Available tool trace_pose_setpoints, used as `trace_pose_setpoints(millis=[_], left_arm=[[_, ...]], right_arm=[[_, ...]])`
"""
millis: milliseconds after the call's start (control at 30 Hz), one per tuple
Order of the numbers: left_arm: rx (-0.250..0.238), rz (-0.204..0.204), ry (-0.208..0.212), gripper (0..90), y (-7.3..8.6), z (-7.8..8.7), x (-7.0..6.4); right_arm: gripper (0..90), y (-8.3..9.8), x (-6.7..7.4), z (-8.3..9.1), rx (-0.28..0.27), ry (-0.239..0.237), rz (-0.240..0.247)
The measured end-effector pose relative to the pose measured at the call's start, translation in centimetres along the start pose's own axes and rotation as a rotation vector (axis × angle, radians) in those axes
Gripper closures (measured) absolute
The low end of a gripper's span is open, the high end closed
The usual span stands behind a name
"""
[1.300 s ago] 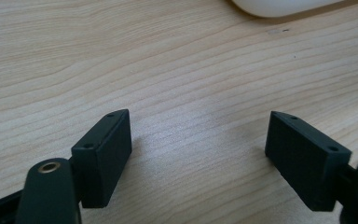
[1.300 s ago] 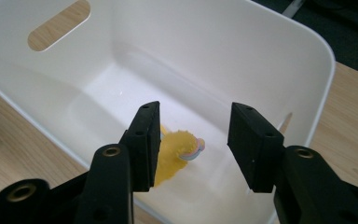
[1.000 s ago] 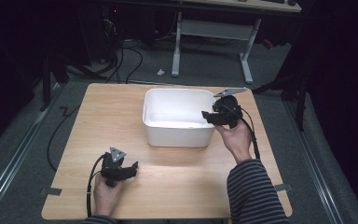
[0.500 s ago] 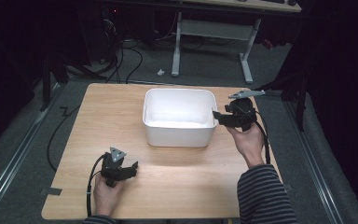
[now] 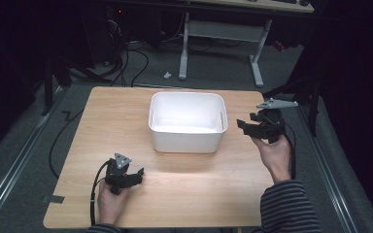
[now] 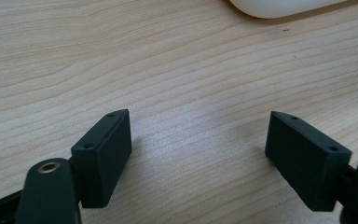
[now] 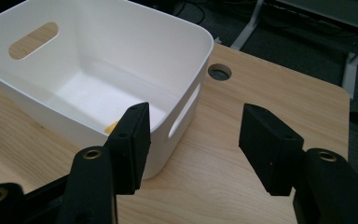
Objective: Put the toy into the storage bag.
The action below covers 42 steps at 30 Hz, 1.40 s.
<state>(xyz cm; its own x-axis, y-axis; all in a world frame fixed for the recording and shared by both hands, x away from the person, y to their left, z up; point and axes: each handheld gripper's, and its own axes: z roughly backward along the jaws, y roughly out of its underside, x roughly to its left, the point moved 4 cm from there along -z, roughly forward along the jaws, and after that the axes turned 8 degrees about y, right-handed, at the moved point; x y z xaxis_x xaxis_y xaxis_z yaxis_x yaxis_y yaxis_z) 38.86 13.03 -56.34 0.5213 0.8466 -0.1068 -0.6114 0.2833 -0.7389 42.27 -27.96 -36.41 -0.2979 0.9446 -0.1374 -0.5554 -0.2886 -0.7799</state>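
Beside the right wall of the white bin (image 5: 186, 121), my right gripper (image 5: 246, 127) has drawn back from over it, jaws just opening and empty. Something small and yellow (image 7: 112, 126) lies on the bin's floor, so the drop looks done. My left gripper (image 5: 132, 175) rests wide near the table's (image 5: 102, 111) front-left corner.

Light wood surface (image 5: 102, 126) with a white plastic bin (image 5: 186, 121) sitting a bit toward 12 o'clock from the middle. Small round hole (image 7: 219, 72) in the wood just beside the bin's corner.
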Motion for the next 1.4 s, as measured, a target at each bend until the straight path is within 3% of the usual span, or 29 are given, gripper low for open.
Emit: trace_pose_setpoints(millis=[133,367,700,967,1400], left_arm=[[0.000,0.000,0.000,22.9,0.0,0.0,0.0],[0.000,0.000,0.000,23.0,0.0,0.0,0.0],[0.000,0.000,0.000,23.0,0.0,0.0,0.0],[0.000,0.000,0.000,23.0,0.0,0.0,0.0],[0.000,0.000,0.000,23.0,0.0,0.0,0.0]], right_arm=[[43.4,0.7,-0.8,0.7,-0.001,-0.003,-0.026],[42.2,1.7,-1.5,1.9,0.007,0.017,-0.019],[44.3,3.4,-2.3,3.7,-0.035,0.019,-0.040],[45.5,4.0,-2.3,5.1,-0.063,0.001,-0.049],[42.9,6.5,-3.0,6.4,-0.066,0.011,-0.087]])
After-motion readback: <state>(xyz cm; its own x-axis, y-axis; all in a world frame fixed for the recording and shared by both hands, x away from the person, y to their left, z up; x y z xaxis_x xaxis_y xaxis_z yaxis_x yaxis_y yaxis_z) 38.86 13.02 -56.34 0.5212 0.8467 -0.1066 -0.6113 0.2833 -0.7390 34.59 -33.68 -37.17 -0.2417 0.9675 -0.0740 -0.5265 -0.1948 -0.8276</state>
